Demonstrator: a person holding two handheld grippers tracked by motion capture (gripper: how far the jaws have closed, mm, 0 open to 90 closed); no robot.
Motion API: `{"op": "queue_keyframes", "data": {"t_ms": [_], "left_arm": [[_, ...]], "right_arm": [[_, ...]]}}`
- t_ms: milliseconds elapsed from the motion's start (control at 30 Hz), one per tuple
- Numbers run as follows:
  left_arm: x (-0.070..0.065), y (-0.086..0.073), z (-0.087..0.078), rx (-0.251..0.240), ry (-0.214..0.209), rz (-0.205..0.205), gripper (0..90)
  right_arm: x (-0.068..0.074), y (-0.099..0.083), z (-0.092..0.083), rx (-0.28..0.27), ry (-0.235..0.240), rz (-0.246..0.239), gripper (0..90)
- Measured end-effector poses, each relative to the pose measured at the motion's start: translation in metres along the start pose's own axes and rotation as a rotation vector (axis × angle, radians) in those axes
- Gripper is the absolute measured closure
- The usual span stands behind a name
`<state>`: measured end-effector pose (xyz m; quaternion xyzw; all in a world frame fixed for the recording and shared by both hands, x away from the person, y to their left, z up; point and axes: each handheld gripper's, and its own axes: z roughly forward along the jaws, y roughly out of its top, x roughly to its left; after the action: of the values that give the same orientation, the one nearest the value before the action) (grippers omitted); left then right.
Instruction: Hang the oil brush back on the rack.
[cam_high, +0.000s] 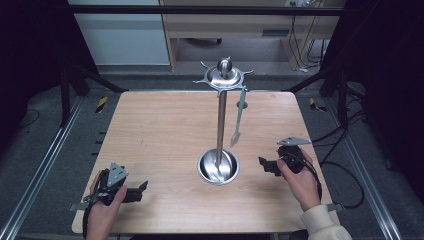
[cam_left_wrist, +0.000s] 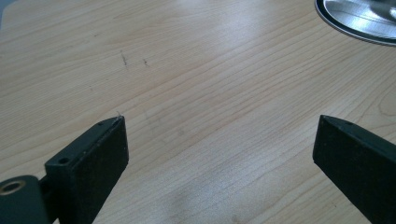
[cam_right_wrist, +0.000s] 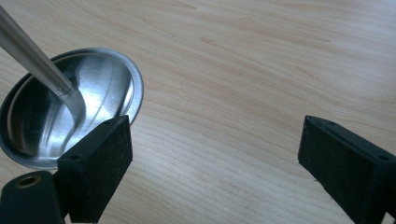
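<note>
- A wooden table (cam_high: 160, 130) is carrying a metal utensil stand (cam_high: 220, 120), which is standing a little right of the table's middle, nearer the front edge than the back.
- The stand's round dished base (cam_high: 218, 166) is resting on the wood, and a straight metal pole (cam_high: 220, 127) is rising from it to a top disc (cam_high: 223, 76) ringed with hooks and capped by a knob.
- A green-handled utensil (cam_high: 239, 114) is hanging from a hook on the disc's right side, its pale tip dangling just above and to the right of the base.
- The left gripper (cam_high: 141, 188) is sitting near the table's front left corner, held in the person's left hand (cam_high: 106, 205); its jaws are standing wide apart with nothing between them, over bare wood.
- The right gripper (cam_high: 263, 164) is sitting near the front right edge, held in the right hand (cam_high: 299, 177), just right of the base; its jaws are likewise spread wide and gripping nothing.
- In the right gripper view, the base (cam_right_wrist: 70, 116) is lying beside the left jaw.
</note>
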<state>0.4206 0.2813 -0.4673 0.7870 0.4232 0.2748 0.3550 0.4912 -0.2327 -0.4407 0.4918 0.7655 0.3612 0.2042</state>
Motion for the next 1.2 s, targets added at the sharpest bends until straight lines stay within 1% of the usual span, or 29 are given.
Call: {"op": "queue_keyframes", "data": {"t_ms": [100,233,300,400,433,500,533,567,667,767,1067,1200], "left_arm": [[0.000,0.000,0.000,0.001,0.001,0.002,3.1],[0.000,0.000,0.000,0.002,0.000,0.003,3.1],[0.000,0.000,0.000,0.004,-0.001,0.004,3.1],[0.000,0.000,0.000,0.004,-0.001,0.005,3.1],[0.000,0.000,0.000,0.003,-0.001,0.004,3.1],[0.000,0.000,0.000,0.002,0.000,0.004,3.1],[0.000,0.000,0.000,0.002,0.000,0.005,3.1],[0.000,0.000,0.000,0.003,0.000,0.005,3.1],[-0.001,0.000,0.000,0.006,-0.003,0.006,3.1],[0.000,0.000,0.000,0.008,-0.003,0.006,3.1],[-0.001,0.000,0.001,0.007,-0.005,0.006,3.1],[0.000,0.000,0.000,0.005,-0.005,0.004,3.1]], "right_arm": [[-0.001,-0.002,0.006,0.017,0.007,0.004,10.6],[-0.002,-0.004,0.017,0.049,0.005,0.004,10.7],[-0.002,-0.005,0.018,0.051,0.009,0.006,10.7],[-0.002,-0.006,0.024,0.070,0.011,0.001,10.9],[-0.002,-0.007,0.026,0.074,0.019,0.005,10.9],[-0.002,-0.008,0.030,0.077,0.013,0.003,10.9],[-0.003,-0.008,0.032,0.076,0.013,0.006,10.9],[-0.003,-0.008,0.033,0.077,0.023,0.018,11.0],[-0.004,-0.008,0.037,0.071,0.023,0.023,11.1],[-0.004,-0.007,0.041,0.067,0.032,0.038,11.3],[-0.002,-0.006,0.053,0.051,0.039,0.049,12.0],[-0.002,-0.004,0.057,0.030,0.037,0.061,12.1]]}}
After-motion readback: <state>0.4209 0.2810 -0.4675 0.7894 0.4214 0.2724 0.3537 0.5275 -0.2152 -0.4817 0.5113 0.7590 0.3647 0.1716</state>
